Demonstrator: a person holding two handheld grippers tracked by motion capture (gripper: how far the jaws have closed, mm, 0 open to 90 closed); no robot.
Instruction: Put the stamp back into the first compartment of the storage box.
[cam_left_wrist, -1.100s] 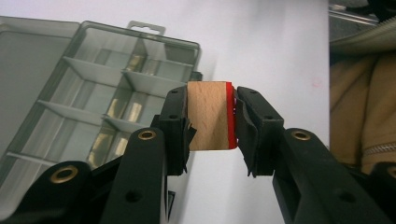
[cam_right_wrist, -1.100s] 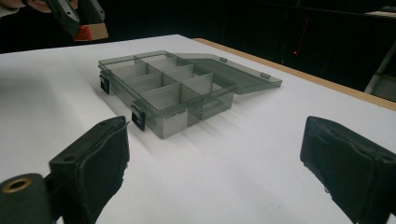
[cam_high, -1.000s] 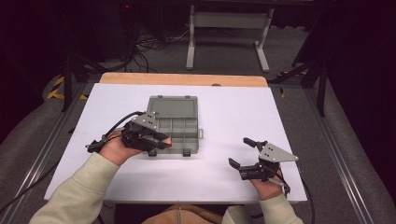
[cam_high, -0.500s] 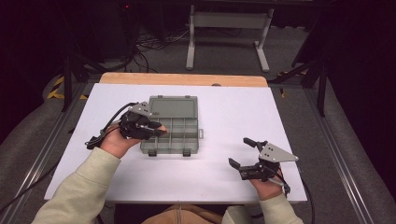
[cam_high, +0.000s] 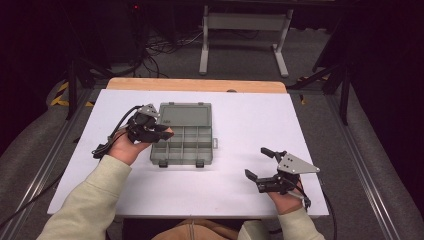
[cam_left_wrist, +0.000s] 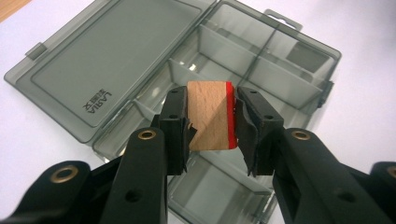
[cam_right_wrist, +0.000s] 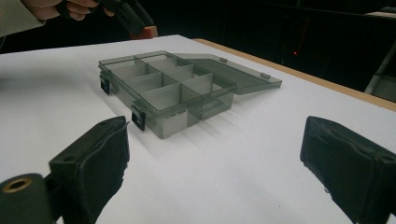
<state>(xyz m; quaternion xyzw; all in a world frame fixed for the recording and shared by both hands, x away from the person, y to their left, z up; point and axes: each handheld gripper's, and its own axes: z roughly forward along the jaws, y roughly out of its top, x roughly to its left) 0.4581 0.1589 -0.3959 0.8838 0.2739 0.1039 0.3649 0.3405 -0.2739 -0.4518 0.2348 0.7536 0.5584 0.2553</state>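
A grey see-through compartment box (cam_high: 183, 141) lies open on the white table, its lid (cam_left_wrist: 109, 60) flat behind it. My left gripper (cam_left_wrist: 212, 116) is shut on a small wooden block (cam_left_wrist: 208, 114) with one red face, held above the box's left compartments. In the high view that gripper (cam_high: 162, 131) sits at the box's left edge. My right gripper (cam_high: 260, 162) rests open near the table's front right, nothing between its jaws. From the right gripper view the box (cam_right_wrist: 168, 91) stands ahead on the left, and the block (cam_right_wrist: 145, 32) shows beyond it.
The white table (cam_high: 250, 120) has a wooden strip (cam_high: 195, 85) along its far edge. A metal stand (cam_high: 245, 35) and cables lie on the floor behind. Open tabletop spreads right of the box and in front of it.
My left gripper has moved away from me and slightly left along the box's left side, carrying the block. The right gripper has stayed put.
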